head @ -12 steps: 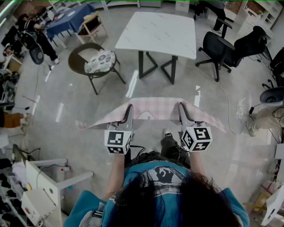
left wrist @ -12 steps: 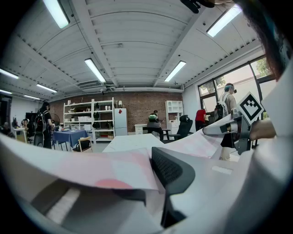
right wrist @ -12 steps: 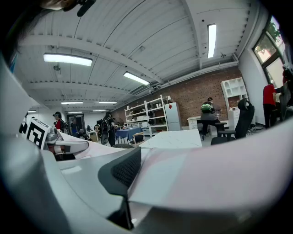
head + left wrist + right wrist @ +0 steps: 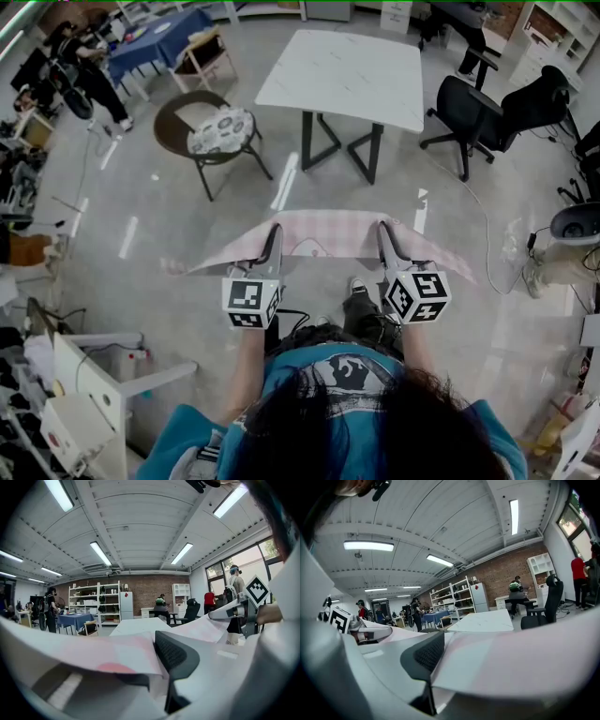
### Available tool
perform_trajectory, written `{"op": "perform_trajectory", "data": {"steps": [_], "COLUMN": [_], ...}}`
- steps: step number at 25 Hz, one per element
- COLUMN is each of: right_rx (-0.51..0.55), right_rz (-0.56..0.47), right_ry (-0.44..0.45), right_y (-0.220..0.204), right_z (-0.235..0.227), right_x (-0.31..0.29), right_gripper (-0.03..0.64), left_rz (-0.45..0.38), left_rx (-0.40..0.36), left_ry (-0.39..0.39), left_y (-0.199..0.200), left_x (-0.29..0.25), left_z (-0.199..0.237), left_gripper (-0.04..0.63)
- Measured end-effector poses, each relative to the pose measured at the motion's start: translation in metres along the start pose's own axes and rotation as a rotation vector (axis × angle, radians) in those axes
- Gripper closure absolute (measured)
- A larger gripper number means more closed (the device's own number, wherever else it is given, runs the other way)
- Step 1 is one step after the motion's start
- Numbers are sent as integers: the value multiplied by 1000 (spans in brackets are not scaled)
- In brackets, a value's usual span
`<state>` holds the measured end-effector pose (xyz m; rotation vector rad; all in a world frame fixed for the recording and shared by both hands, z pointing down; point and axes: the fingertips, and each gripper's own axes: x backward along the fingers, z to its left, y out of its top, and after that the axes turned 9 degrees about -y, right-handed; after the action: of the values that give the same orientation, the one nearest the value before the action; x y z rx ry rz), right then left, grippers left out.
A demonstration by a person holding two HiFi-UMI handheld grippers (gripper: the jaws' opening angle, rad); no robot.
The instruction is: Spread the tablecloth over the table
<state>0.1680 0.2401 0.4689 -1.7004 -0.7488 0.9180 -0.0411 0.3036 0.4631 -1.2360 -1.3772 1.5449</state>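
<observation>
between both tools, pink tablecloth stretched, clamped

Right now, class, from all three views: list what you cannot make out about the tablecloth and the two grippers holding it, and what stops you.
- Tablecloth, head view: full extent unclear; it hangs from the grippers and is seen only from above.
- Its print, gripper views: blurred, too near the lens.
- Left gripper and right gripper, own views: one jaw of each is covered by cloth.
- Table, left gripper view: near edge hidden behind cloth.

A lab-like workspace: brick wall, storage shelves, office chairs, strip lights.
</observation>
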Motion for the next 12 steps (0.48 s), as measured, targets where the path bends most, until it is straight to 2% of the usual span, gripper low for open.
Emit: {"op": "perform_trajectory", "data": {"steps": [12], "right_rx": [-1], "right_rz": [-9], "right_ry": [10], "right_y": [3], "right_z": [13], "right_x": [6], "right_gripper": [537], "left_rz": [-10], "left_rx": [-5], "left_ry": [-11], "left_y": [4], "left_x": [12], "left_z": [6], "left_gripper": [534]}}
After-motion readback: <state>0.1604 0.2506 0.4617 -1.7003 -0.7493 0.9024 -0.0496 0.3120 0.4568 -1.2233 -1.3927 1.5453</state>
